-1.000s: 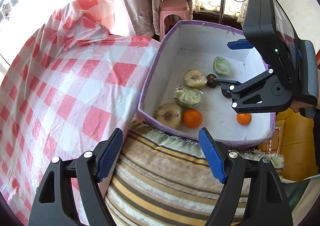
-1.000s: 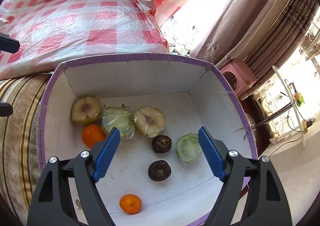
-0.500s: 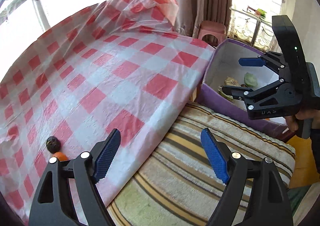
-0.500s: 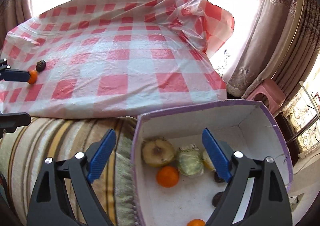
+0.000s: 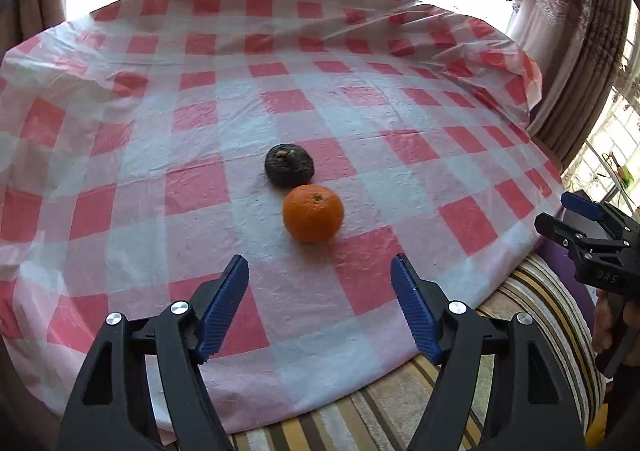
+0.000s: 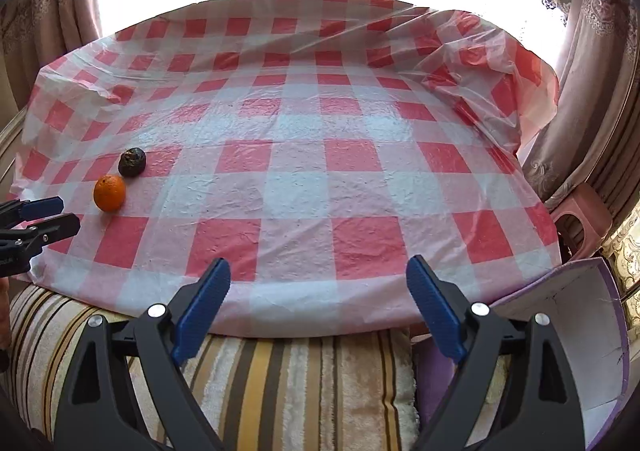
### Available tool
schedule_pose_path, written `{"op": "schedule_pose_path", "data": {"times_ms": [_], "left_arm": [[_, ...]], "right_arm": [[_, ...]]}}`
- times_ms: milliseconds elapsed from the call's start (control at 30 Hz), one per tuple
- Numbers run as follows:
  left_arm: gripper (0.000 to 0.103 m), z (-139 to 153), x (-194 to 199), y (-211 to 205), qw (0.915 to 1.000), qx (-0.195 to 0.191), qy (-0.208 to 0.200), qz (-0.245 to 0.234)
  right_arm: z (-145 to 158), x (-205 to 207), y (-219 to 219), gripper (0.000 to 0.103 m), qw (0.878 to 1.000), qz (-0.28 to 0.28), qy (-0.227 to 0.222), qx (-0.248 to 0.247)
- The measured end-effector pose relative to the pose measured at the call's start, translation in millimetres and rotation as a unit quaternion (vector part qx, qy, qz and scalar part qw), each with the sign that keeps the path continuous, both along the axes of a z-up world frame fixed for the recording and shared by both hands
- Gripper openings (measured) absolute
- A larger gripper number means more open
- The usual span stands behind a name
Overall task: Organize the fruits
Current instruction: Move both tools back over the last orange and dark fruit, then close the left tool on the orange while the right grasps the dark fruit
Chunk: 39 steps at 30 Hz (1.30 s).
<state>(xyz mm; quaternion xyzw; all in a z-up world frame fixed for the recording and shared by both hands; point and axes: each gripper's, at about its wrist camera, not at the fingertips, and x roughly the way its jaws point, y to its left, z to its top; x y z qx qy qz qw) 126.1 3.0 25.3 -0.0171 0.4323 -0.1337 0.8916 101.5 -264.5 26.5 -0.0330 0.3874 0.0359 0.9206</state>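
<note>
Two empty grippers, nearest of all, poised above a striped cushion (image 6: 300, 383) at the table's front edge. Left gripper (image 5: 318, 265): blue-padded jaws spread, just narrowed, nothing between them, aimed down over the checked plastic cloth (image 5: 200, 91). Right gripper (image 6: 318, 263): jaws wide, just opened further, nothing between them, with a purple-rimmed box (image 6: 580, 331) beside it on the right.

Just beyond the left tips: an orange (image 5: 313, 213) resting on the cloth. Right behind it, touching or nearly so: a dark wrinkled fruit (image 5: 289, 165).

Likely trouble from here:
- Closing off-centre on the round orange and squirting it forward.
- Knocking the dark fruit and rolling it away across the slick cloth.
- Snagging the loose, crinkled plastic in the pads and dragging both fruits.
- Narrowing the jaws too far to straddle the orange.
</note>
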Motion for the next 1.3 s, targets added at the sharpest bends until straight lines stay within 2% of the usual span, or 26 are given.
{"op": "schedule_pose_path", "data": {"times_ms": [133, 333, 433, 500, 633, 800, 1033, 1133, 1300], "left_arm": [[0.067, -4.8, 13.7, 13.4, 0.9993, -0.028, 0.009, 0.021], [0.067, -4.5, 33.3, -2.4, 0.9998, -0.017, 0.004, 0.010], [0.054, -10.8, 42.7, -12.7, 0.9999, -0.009, 0.012, 0.002], [0.041, -15.8, 47.3, -16.1, 0.9998, -0.003, 0.018, 0.001], [0.040, -18.7, 46.9, -17.0, 0.9999, 0.001, 0.016, -0.002], [0.040, -18.8, 42.9, -25.8, 0.9994, 0.033, 0.004, -0.007], [0.040, -24.6, 45.4, -26.5, 0.9993, 0.034, 0.012, -0.012], [0.039, -20.0, 42.1, -15.8, 0.9997, 0.018, -0.004, 0.016], [0.039, -20.6, 37.3, 4.3, 0.9981, -0.010, -0.005, 0.061]], "right_arm": [[-3.3, 9.8, 22.8, 0.090, 1.000, 0.009, -0.004, -0.010], [-6.1, 17.5, 45.1, 0.090, 0.999, 0.019, -0.010, -0.028], [-8.7, 19.0, 50.1, 0.091, 0.999, 0.022, -0.007, -0.038], [-9.2, 19.2, 51.0, 0.091, 0.999, 0.023, -0.007, -0.040], [-10.6, 20.4, 50.8, 0.091, 0.999, 0.022, -0.003, -0.038], [-12.0, 21.5, 54.3, 0.091, 0.999, 0.024, -0.002, -0.044], [-13.7, 25.5, 55.2, 0.091, 0.999, 0.024, 0.003, -0.041], [-12.7, 26.8, 56.1, 0.091, 0.999, 0.025, 0.000, -0.041], [-11.4, 33.9, 63.6, 0.091, 0.999, 0.034, -0.002, -0.036]]}}
